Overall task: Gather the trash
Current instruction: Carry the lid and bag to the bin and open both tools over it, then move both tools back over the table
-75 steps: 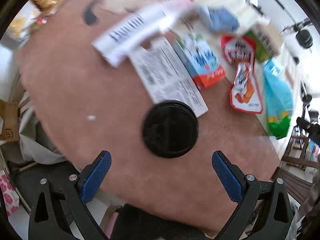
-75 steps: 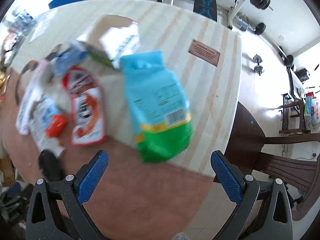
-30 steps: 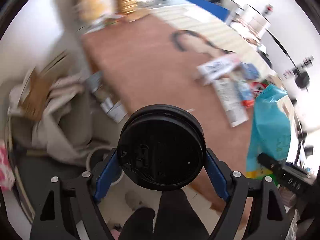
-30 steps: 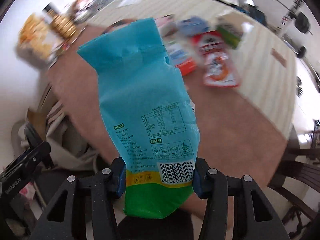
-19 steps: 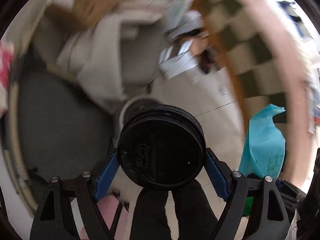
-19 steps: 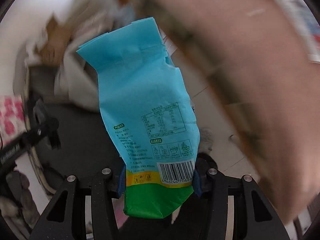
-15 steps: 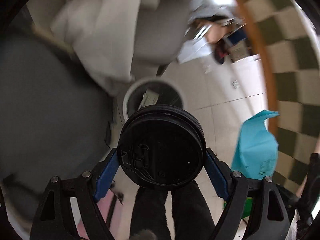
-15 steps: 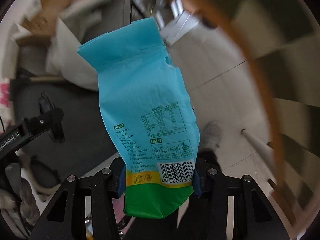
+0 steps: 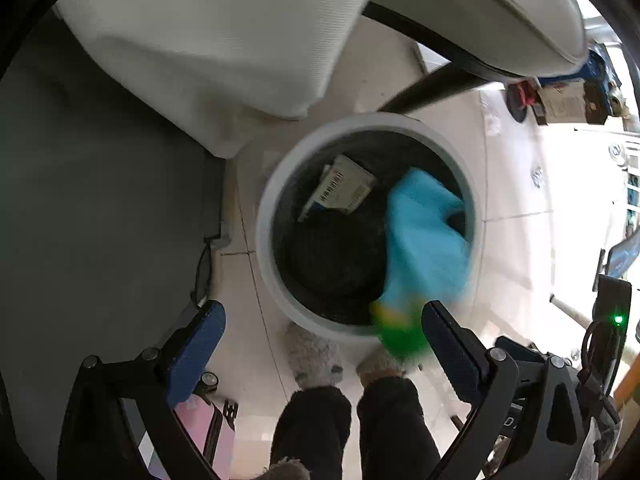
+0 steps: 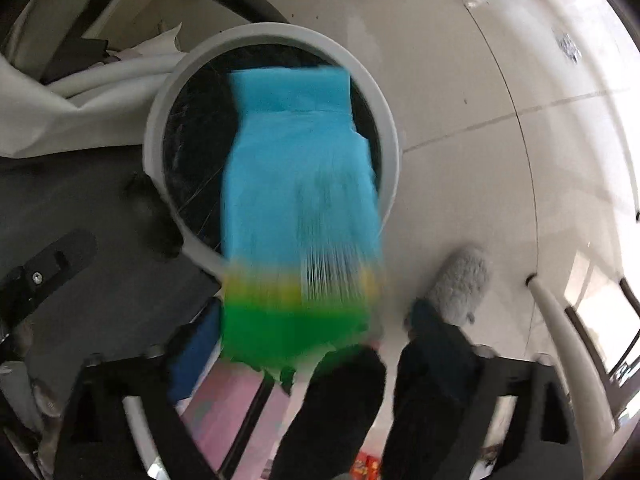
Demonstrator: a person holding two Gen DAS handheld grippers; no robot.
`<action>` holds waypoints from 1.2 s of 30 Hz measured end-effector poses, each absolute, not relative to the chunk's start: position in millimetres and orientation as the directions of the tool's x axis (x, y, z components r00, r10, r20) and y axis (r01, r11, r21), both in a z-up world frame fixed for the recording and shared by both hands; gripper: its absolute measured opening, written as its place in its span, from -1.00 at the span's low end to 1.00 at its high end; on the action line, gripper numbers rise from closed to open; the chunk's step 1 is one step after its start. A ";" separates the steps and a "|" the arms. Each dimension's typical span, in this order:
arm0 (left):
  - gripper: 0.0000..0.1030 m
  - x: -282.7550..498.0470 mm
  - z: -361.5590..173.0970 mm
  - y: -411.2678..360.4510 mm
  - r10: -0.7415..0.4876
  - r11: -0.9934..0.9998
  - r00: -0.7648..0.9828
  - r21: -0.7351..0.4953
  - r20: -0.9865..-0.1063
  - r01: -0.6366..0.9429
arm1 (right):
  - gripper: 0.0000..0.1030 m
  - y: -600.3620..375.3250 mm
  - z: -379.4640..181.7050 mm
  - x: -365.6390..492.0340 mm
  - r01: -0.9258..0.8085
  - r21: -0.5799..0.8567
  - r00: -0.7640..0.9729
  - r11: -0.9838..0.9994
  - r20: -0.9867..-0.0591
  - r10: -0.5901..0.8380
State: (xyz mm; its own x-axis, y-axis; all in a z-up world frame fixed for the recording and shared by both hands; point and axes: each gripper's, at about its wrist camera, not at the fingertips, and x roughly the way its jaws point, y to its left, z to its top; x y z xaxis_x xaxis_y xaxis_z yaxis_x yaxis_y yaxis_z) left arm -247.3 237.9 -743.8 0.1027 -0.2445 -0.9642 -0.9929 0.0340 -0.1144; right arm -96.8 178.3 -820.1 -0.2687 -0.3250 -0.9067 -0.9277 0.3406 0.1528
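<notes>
A round white trash bin with a black liner stands on the tiled floor, right below both grippers. My left gripper hangs over its near rim, jaws opening, with nothing between the blue pads. The black lid is a dark blur inside the bin beside a barcoded box. The blue and green bag falls blurred into the bin. My right gripper has its jaws opening; the bag's green end is low between the fingers and no pad presses it. In the left wrist view the bag slides in at the right rim.
A person's black trouser legs and grey fluffy slippers stand just before the bin. A white cloth and a black chair leg overhang the far side. A grey mat lies to the left, and a pink object at the bottom left.
Both grippers have come down closer over the bin and their jaws have spread. The black lid has left the left gripper and the bag is dropping out of the right one.
</notes>
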 end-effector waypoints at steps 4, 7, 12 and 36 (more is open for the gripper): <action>0.95 -253.1 -733.9 232.8 -0.201 0.055 0.032 -0.044 -0.979 -0.997 | 0.94 178.3 -805.8 -103.6 -0.953 0.102 -0.189 0.285 -0.936 -0.295; 0.95 -256.8 -719.0 226.2 -0.164 0.075 -0.023 0.011 -0.986 -0.997 | 0.94 181.7 -788.1 -111.3 -0.965 0.049 -0.117 0.256 -0.959 -0.258; 0.95 -262.0 -692.9 215.7 -0.117 0.096 -0.064 0.053 -0.991 -0.994 | 0.94 170.1 -754.5 -107.9 -0.970 -0.019 -0.031 0.242 -0.979 -0.203; 0.95 -269.8 -444.3 146.9 0.037 0.120 -0.012 0.017 -0.999 -0.993 | 1.00 123.1 -471.9 -83.5 -0.985 0.029 -0.021 0.173 -0.999 0.046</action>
